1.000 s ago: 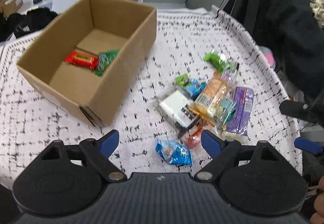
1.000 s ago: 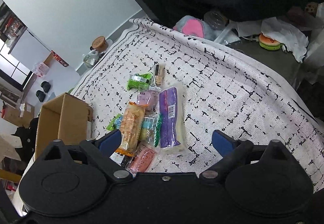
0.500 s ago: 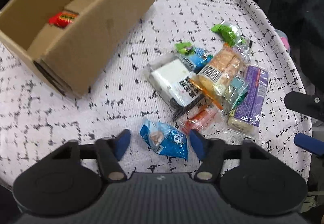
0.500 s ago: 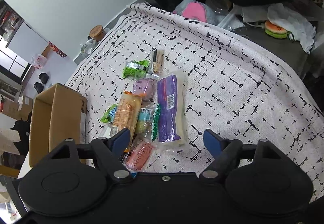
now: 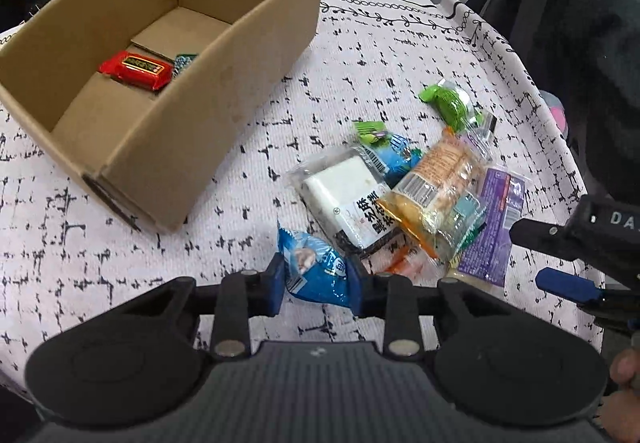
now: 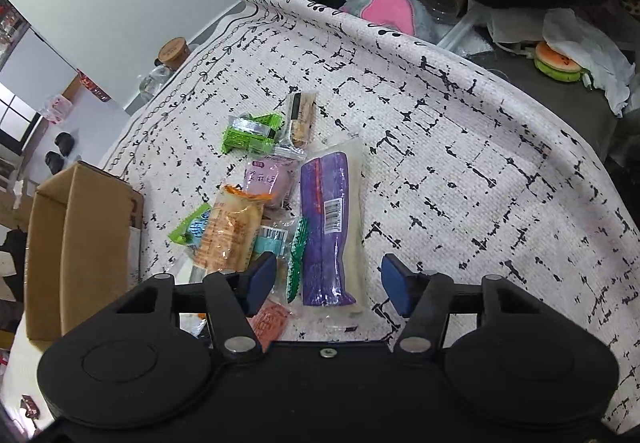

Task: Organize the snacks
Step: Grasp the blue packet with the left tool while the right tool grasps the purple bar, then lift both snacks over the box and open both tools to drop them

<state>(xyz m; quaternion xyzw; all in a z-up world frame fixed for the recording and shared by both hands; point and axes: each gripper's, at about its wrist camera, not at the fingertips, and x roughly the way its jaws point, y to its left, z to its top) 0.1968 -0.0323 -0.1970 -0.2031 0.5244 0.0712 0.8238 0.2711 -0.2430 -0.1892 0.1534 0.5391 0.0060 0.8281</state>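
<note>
My left gripper (image 5: 317, 289) is closing, and its blue pads press both sides of a blue snack packet (image 5: 316, 269) on the patterned cloth. Just beyond lies a pile of snacks: a white block packet (image 5: 344, 195), an orange cracker pack (image 5: 436, 179) and a long purple packet (image 6: 326, 227). My right gripper (image 6: 328, 283) hangs over the purple packet's near end with its jaws closing. Its pads stand clear of the wrapper on both sides. An open cardboard box (image 5: 160, 147) at the left holds a red packet (image 5: 136, 69) and a green one (image 5: 184, 61).
The clothed table's edge (image 6: 552, 155) curves round at the right. Past it lie a pink plush (image 6: 390, 9) and a burger-shaped toy (image 6: 558, 63). A dark coat (image 5: 580, 23) hangs at the far right. A cork-lidded jar (image 6: 172, 53) stands behind the table.
Both grippers have sunk toward the snack pile. The left jaws have narrowed from wide apart onto the blue packet. The right jaws have narrowed around the purple packet's end.
</note>
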